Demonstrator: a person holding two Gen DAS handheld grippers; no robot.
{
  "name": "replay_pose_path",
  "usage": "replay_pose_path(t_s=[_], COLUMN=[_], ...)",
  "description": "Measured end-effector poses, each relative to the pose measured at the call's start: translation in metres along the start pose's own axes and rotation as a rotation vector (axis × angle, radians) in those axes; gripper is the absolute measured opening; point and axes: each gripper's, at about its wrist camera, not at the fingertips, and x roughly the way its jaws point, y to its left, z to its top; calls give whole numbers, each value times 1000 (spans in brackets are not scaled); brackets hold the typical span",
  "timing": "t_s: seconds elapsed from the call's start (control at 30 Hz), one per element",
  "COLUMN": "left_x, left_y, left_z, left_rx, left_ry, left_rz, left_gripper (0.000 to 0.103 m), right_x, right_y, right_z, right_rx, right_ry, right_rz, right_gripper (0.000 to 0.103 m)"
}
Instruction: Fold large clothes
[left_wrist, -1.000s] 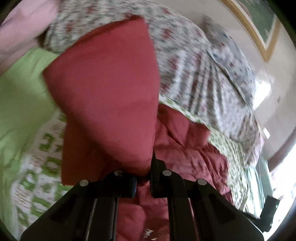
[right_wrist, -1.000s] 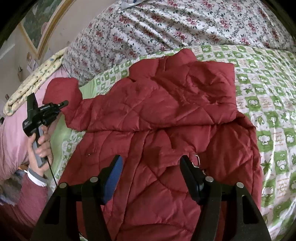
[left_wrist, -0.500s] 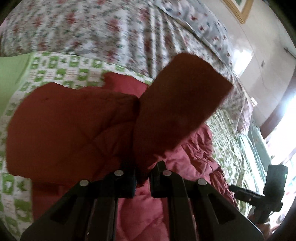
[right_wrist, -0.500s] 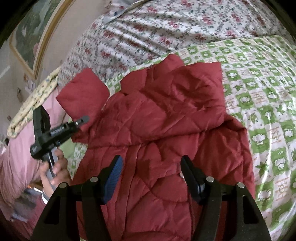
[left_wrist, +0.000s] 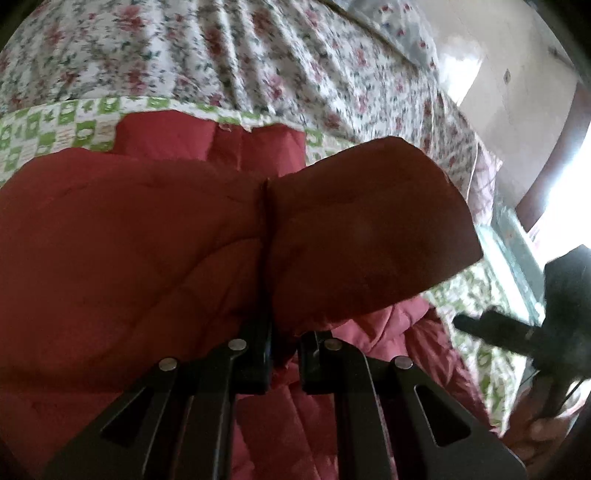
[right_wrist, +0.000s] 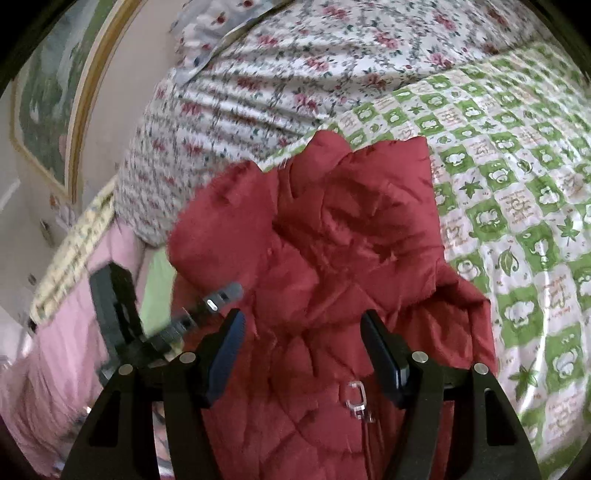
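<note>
Now the red quilted jacket (right_wrist: 332, 258) lies spread on the bed's green-checked sheet (right_wrist: 517, 184), and the left tool (left_wrist: 282, 363) is clamped tight on a sleeve (left_wrist: 369, 236), holding it up over the jacket's body. Right tool (right_wrist: 303, 354) hangs above the front, jaws apart, nothing between them. By my reckoning, early stages: one sleeve folding in, body folds left to do.

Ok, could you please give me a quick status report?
Left gripper shut on red quilted jacket sleeve. Right gripper open, above jacket. Nothing in the way.
</note>
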Motion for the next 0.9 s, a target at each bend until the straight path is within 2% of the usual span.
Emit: replay_pose_path(t_s=[0.2, 0.33, 0.47, 0.5, 0.53, 0.6, 0.63, 0.8, 0.9], left_x=[24, 26, 26, 26, 26, 23, 20, -11, -36], left_y=[-23, -24, -23, -23, -23, -21, -19, -7, 4], left_z=[-15, -17, -16, -16, -16, -17, -17, -21, -19], left_rx=[100, 107, 97, 95, 90, 65, 49, 4, -1], left_ry=[27, 29, 38, 39, 44, 67, 74, 65, 23], left_rz=[88, 96, 86, 87, 85, 61, 36, -55, -26], left_gripper=[8, 8, 8, 8, 12, 21, 25, 29, 29], right_x=[18, 43, 69, 75, 81, 85, 83, 68, 58], right_y=[-9, -10, -15, -14, -13, -11, -11, -7, -5], right_z=[20, 33, 41, 42, 42, 42, 41, 42, 41], right_rx=[67, 108, 129, 126, 122, 112, 104, 59, 33], right_ry=[14, 43, 81, 92, 101, 105, 98, 68, 47], right_rz=[55, 101, 105, 107, 103, 75, 70, 47, 26], right_gripper=[68, 68, 66, 57, 36, 14, 12, 9, 8])
